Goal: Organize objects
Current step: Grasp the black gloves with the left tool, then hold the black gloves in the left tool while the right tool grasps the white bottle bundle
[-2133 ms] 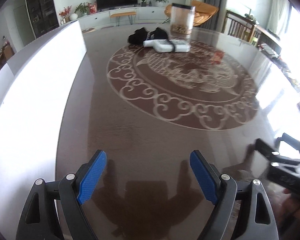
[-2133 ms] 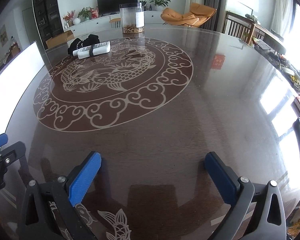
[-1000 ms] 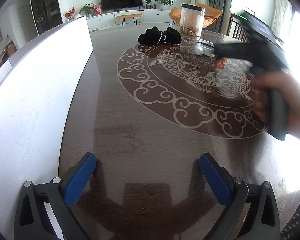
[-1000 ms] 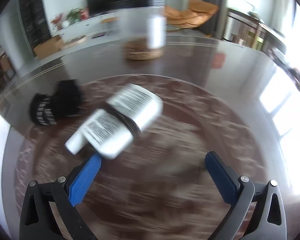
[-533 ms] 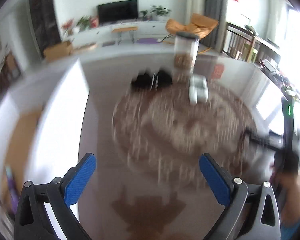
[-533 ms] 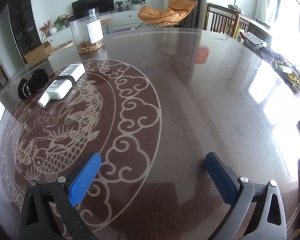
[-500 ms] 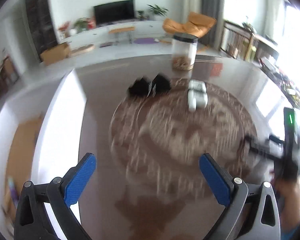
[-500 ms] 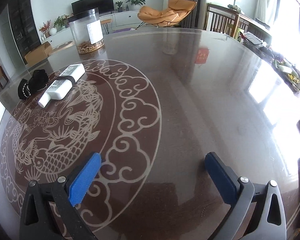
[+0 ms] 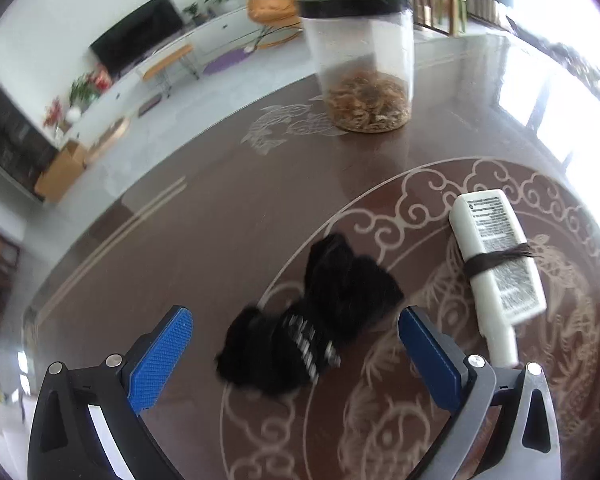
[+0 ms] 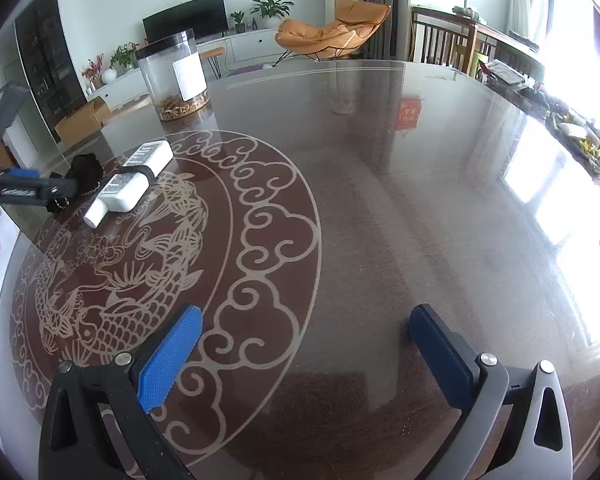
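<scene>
Left claw point(image 9: 296, 344) gapes around fluffy black scrunchie point(image 9: 312, 316) with silver beads.

— What's the table point(image 10: 380, 208) made of?
— Dark wood, glossy, mirroring window light; the pale dragon pattern point(image 10: 112, 264) looks matt.
— And the objects?
— Fuzzy black cloth bundle point(image 9: 312, 316), smooth white plastic bottle point(image 9: 496, 256), clear plastic jar point(image 9: 360, 60).

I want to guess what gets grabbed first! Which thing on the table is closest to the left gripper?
The fuzzy black bundle: it sits right between the open left gripper fingers. The white bottle lies off to the side, and the clear jar stands farthest away.
</scene>
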Tool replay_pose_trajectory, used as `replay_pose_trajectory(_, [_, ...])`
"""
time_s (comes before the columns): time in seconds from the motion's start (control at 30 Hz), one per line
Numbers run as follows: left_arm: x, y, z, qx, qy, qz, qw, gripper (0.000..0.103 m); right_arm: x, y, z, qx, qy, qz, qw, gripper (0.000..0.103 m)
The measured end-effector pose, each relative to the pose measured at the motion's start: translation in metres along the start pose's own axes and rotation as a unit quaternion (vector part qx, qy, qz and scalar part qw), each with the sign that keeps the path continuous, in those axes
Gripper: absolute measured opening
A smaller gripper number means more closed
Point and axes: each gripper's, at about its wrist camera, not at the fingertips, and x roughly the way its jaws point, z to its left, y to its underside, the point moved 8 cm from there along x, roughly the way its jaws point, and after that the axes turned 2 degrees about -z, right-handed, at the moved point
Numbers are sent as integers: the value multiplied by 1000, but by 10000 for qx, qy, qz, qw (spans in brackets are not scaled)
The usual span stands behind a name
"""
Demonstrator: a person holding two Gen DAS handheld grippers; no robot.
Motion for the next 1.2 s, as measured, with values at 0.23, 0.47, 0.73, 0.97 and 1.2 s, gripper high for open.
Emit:
replay_pose_trajectory(0.23, [4,16,10,-1214,229,-161,9922,36,2,0,1,-75,90,44,9999,103])
replay_pose_trajectory(0.47, [-44,118,1,-2378,-342,-450,9697,37,2,0,0,-35,38,24,10000,103])
replay_pose_trajectory(0.73, [-90,204,-20,-2814,-194,-306,9589,54,2,1,0,-67,68,40,9999,103])
replay_pose_trajectory(0.97, [-78,210,-10,-2824,-190,-194,9589,103,2,1,0,-96,97,57,9999,103])
replay_pose_trajectory(1.2, [-82,214,-11,-2856,-221,-260,9577,103,1,2,0,-88,78,49,9999,103])
